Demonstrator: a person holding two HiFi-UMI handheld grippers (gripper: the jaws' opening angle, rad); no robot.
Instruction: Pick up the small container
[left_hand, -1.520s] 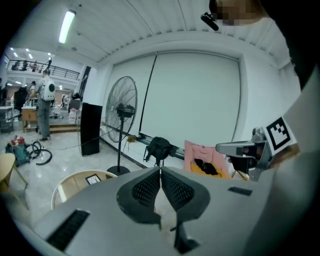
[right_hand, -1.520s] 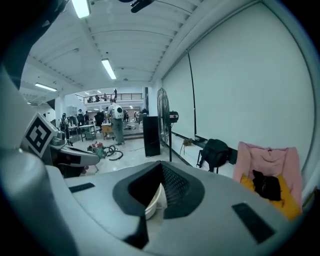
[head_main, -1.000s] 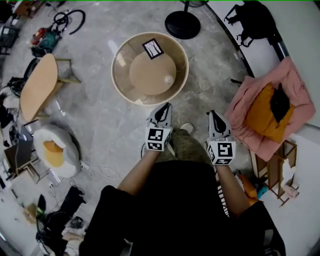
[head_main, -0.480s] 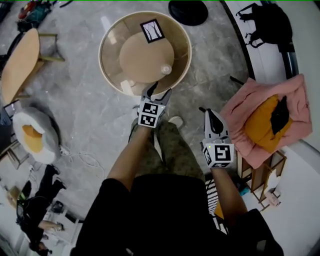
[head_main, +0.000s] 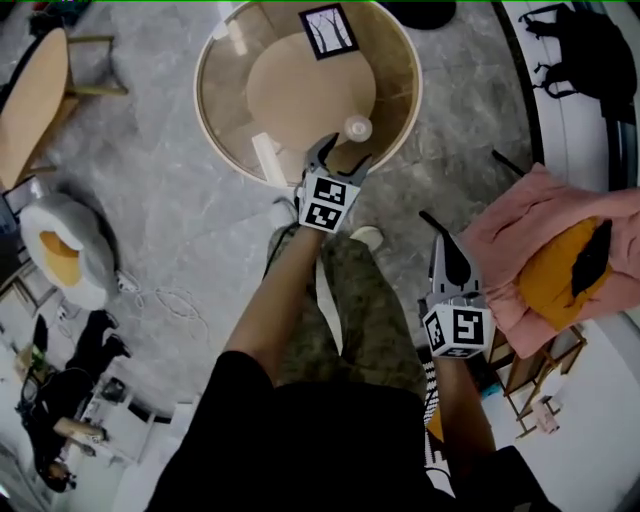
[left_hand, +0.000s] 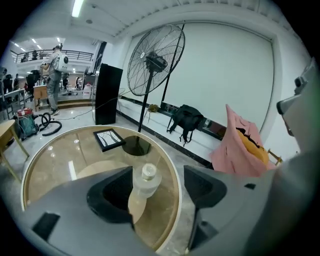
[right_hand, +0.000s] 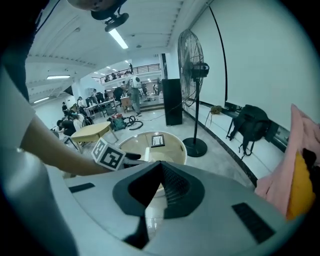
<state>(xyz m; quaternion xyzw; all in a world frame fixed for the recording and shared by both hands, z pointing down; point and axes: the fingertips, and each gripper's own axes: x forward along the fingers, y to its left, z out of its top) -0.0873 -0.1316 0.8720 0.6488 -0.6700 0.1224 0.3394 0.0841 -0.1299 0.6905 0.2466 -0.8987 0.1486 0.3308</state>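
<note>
**Left gripper approaching the small container: hazards and change**

My left gripper (head_main: 345, 152) reaches over the near rim of the round glass table (head_main: 205, 120). Its jaws are opening, with nothing pressed between them. The small container (head_main: 358, 127) stands upright just beyond them and, in the left gripper view, close to the left jaw. I judge that an off-centre advance could tip it or skid it across the glass.

My right gripper (head_main: 445, 250) hangs closed and empty on the right.

A second ago the left gripper was closed and well short of the table.
</note>
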